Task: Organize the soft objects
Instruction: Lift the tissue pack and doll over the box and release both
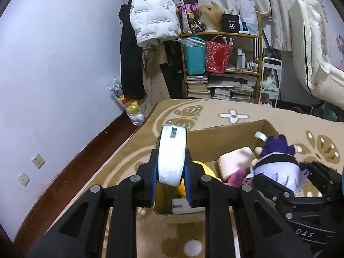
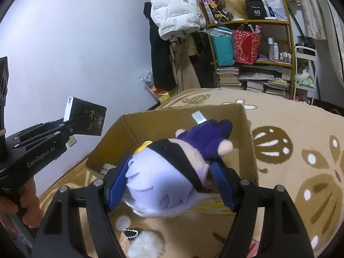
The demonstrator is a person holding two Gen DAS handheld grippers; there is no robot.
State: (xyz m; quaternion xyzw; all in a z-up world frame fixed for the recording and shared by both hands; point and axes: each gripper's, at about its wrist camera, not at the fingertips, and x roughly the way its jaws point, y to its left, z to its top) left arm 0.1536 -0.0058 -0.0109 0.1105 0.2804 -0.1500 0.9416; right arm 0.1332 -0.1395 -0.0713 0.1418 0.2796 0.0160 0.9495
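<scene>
- Bedroom corner: pale wall [image 1: 64, 64] at left, dark wood floor strip below it, tan patterned blanket [image 1: 215, 111] spread over the near surface.
- Far side: wooden shelf [image 1: 221, 35] crowded with bags, bottles and book stacks; white puffer jacket [image 1: 153, 10] hanging just left of it, cream curtains behind.
- Open cardboard box [image 1: 225, 135] resting on the blanket, near centre, flaps up.
- Inside the box: pale pink cushion block [image 1: 236, 161] toward the right, yellow soft toy [image 1: 206, 169] at the near left, mostly hidden; something pink just beside the block, too hidden to identify.
- Left gripper [image 1: 172, 172] clamped tight on a thin flat packet [image 1: 172, 150], held upright over the box's near left corner; white padded edge facing the left wrist camera, dark printed face visible in the right wrist view [image 2: 88, 118].
- Right gripper [image 2: 172, 185] spread wide around a plush doll [image 2: 163, 176]; blue pads pressing the lavender head on both sides, doll held.
- Doll: lavender hair, black band across the head, purple outfit, pink limbs; body pointing away from the camera, over the box's near right side, above the contents.
- Same doll and right gripper [image 1: 279, 178] visible at the right edge of the left wrist view, just right of the pink block.
- Hand [image 2: 23, 202] wrapped around the left gripper's handle, lower left of the right wrist view.
- On the blanket near the box's front edge: white fluffy pompom [image 2: 146, 245] with a bead chain [image 2: 131, 232].
</scene>
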